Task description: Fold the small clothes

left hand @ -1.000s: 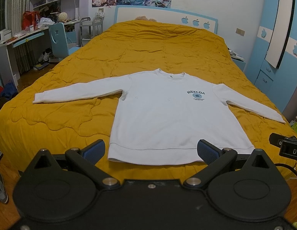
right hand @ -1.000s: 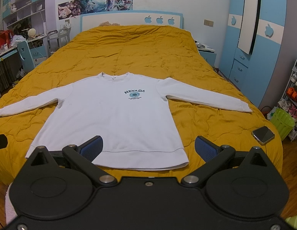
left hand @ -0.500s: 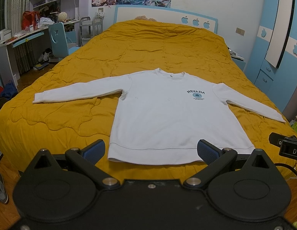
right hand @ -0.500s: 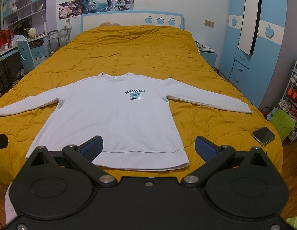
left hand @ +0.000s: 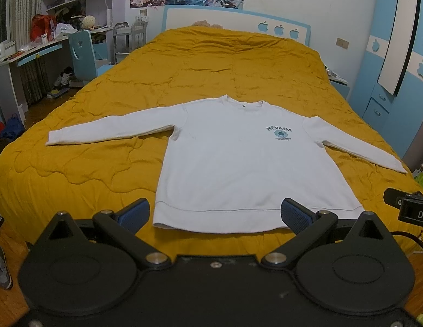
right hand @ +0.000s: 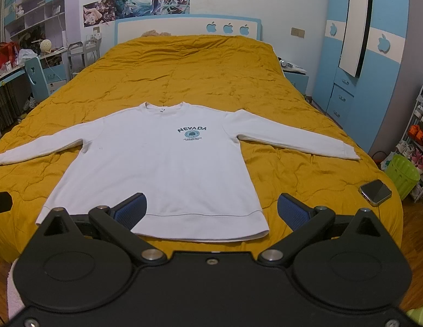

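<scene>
A white long-sleeved sweatshirt (left hand: pixel 238 160) with a dark "NEVADA" print lies flat, face up, on the orange quilted bed (left hand: pixel 225 62), both sleeves spread out sideways. It also shows in the right wrist view (right hand: pixel 159 169). My left gripper (left hand: pixel 215 214) is open and empty, held above the bed's near edge in front of the shirt's hem. My right gripper (right hand: pixel 210 211) is open and empty, also in front of the hem, toward its right corner. Neither gripper touches the cloth.
A phone (right hand: pixel 375 192) lies on the bed's near right corner. A green basket (right hand: pixel 402 173) and a shoe rack stand on the floor to the right. A blue chair (left hand: pixel 84 54) and desk stand left. Blue wardrobes (right hand: pixel 358 54) line the right wall.
</scene>
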{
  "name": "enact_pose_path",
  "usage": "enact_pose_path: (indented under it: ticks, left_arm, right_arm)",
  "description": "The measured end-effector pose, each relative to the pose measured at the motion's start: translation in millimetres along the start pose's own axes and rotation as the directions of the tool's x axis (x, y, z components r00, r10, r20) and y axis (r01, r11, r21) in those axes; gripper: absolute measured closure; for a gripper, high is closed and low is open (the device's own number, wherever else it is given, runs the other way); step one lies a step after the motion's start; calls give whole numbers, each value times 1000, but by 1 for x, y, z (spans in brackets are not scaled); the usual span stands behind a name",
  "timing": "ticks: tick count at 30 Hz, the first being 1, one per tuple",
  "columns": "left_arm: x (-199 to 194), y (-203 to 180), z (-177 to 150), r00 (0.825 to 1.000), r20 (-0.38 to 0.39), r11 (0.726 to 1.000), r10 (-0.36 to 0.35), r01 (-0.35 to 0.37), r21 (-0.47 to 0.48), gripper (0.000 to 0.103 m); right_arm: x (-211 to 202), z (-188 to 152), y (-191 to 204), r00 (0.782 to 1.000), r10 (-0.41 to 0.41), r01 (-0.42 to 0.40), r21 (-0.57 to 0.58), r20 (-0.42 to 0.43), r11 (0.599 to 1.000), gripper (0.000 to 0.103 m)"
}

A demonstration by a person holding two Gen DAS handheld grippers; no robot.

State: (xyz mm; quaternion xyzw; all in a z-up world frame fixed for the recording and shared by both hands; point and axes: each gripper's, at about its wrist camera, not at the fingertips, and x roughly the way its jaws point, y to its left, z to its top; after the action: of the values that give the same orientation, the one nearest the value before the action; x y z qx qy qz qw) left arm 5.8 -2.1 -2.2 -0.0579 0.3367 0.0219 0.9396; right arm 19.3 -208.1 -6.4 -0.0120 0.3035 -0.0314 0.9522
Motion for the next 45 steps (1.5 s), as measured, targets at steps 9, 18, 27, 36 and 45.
enact_pose_path:
  ticks: [9, 18, 27, 36, 45]
  left_arm:
    - [9, 5, 3, 1000, -14, 1000, -11, 10, -6, 0]
    - [37, 25, 15, 999, -36, 998, -11, 9, -58, 0]
    - [79, 100, 45, 996, 42, 965, -77, 85, -248, 0]
    - [156, 236, 82, 985, 131, 898, 117, -49, -437, 0]
    - [251, 373, 92, 949, 137, 698, 286, -109, -707, 0]
  right_arm:
    - [10, 1, 4, 1000, -1, 1, 5, -14, 1000, 0]
    - [29, 12, 10, 1000, -6, 7, 5, -30, 1000, 0]
    - [85, 48, 26, 999, 47, -46, 40, -12, 998, 0]
    - [182, 95, 68, 997, 83, -83, 11, -3, 996, 0]
    - [258, 105, 81, 999, 23, -21, 56, -44, 998, 0]
